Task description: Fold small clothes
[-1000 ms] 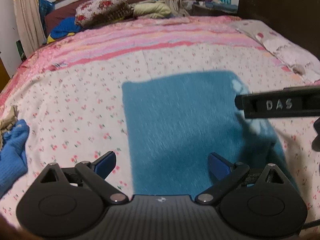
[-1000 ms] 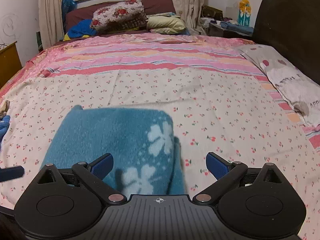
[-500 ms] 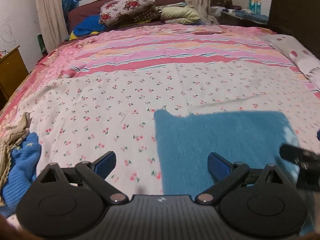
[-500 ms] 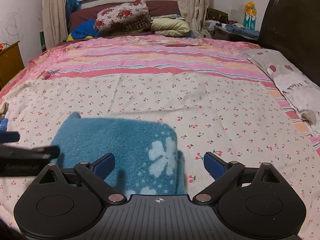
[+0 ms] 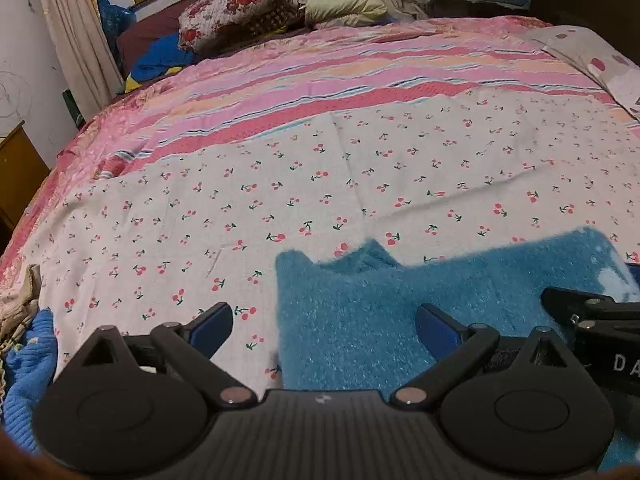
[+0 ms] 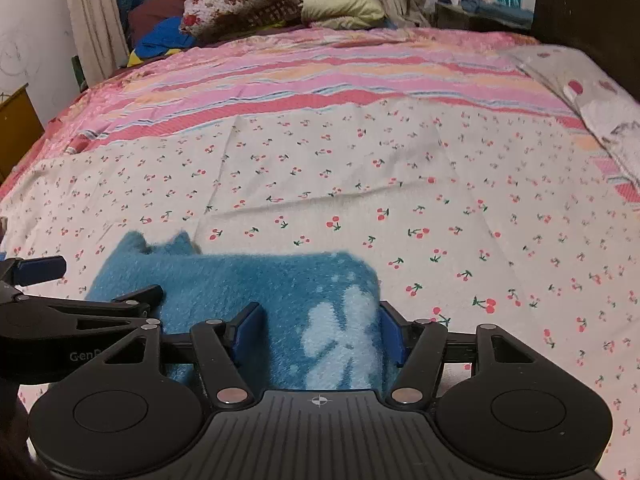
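- Right tool (image 6: 318, 334) sits low over the near right end of a fluffy teal garment (image 6: 256, 292), its blue pads drawn in against a raised fold of the pile that carries pale flower marks; from where one stands it reads as clamped on that fold, though the pads are not fully together
- Left tool (image 5: 322, 326) hangs beside it with its jaws spread wide, one blue pad over the cherry-print bedspread (image 5: 360, 184), the other over the teal fabric, gripping nothing
- Teal garment lies on the near part of the bed, already doubled into a rough rectangle, with a small flap poking up at its far left corner
- Step in hand, by the look of it: taking hold of the right end to carry it across for a further fold; the left side is not yet held
- Next move likely calls for the left tool to close on the near left edge so both ends lift level, or to press the cloth down as an anchor while the right end is swung over
- Thick pile may slip or bunch, so a firm bite deep on the fold seems wise
- Blue knitted item (image 5: 28, 364) waits at the left edge of the bed, well apart, beside a beige knit
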The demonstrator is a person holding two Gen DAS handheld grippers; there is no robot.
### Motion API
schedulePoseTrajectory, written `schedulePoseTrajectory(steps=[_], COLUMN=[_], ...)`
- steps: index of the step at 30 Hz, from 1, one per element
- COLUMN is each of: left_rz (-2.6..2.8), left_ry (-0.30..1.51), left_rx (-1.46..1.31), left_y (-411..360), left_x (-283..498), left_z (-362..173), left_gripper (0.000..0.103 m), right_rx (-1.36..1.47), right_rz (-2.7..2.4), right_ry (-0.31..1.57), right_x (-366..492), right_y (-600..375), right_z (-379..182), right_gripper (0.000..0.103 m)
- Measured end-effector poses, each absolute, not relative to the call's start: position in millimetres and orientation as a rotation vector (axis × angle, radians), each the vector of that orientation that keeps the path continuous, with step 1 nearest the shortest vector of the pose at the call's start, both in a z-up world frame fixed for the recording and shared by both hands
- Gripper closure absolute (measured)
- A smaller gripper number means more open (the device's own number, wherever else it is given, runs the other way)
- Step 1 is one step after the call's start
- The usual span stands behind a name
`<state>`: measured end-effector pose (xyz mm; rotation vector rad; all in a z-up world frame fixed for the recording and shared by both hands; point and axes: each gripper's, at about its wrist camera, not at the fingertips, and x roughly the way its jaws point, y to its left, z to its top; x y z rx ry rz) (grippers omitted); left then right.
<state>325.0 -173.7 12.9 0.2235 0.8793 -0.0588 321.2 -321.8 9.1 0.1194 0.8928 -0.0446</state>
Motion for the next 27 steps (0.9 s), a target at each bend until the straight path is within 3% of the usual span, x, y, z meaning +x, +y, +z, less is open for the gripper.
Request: schedulePoseTrajectory(steps=[9,21,27], left_rz=[-0.104,-0.269,-0.326], left_ry=[0.859,0.905,0.897], left_rx=[0.143,0.01,0.063], left_y=[-143.5,-130.0,-156.6], left_x=[298.9,188.7,185.4], left_z=[41.8,43.2,48.3], left_gripper=[0.006,0.006,0.006], right_rx=[0.164,0.212,0.392], right_rz=[-0.045,0.125,0.166], right_ry=[0.847,0.834,0.88], right_x=[298.0,185.5,146.6], right_y=[-335.9,-344.5,-355.0], right_z=[33.3,48.7,29.6], right_gripper=[0.049,0.048,0.061])
